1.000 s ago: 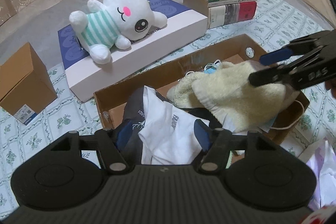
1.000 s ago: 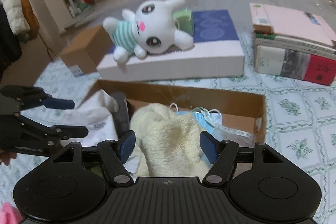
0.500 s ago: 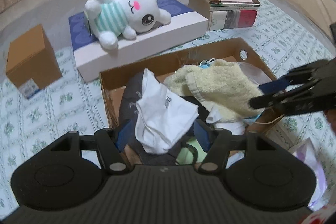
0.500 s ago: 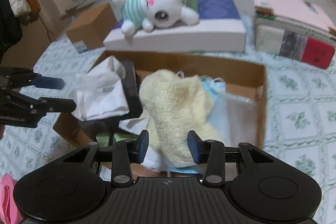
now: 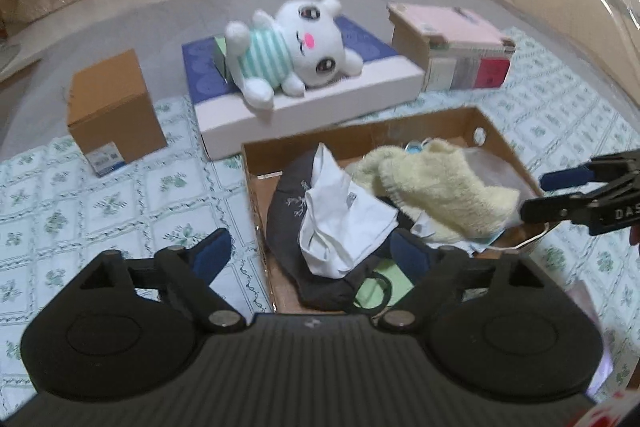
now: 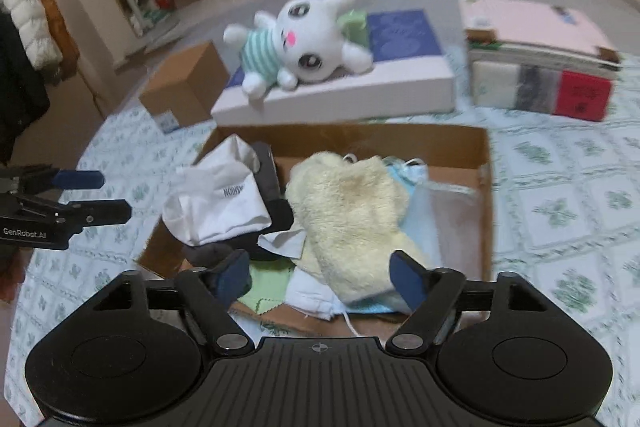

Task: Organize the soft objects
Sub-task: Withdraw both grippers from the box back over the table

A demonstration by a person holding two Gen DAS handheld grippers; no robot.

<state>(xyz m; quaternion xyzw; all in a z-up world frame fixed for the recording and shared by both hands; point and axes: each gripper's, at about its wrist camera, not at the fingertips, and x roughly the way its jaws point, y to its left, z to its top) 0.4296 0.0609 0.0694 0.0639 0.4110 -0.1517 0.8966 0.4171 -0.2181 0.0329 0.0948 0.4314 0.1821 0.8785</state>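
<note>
An open cardboard box holds soft things: a white cloth on a dark garment, a cream towel, light blue masks and a green cloth. A white plush bunny lies on a flat white and blue box. My left gripper is open and empty above the box's near left edge. My right gripper is open and empty above the box's near side; it also shows in the left wrist view.
A small brown carton stands left of the flat box. A stack of books sits at the right. The patterned cloth covers the surface. The left gripper appears in the right wrist view.
Both grippers have pulled back and up from the box. The left let go of the white cloth and the right let go of the cream towel; both jaws have opened wide.
</note>
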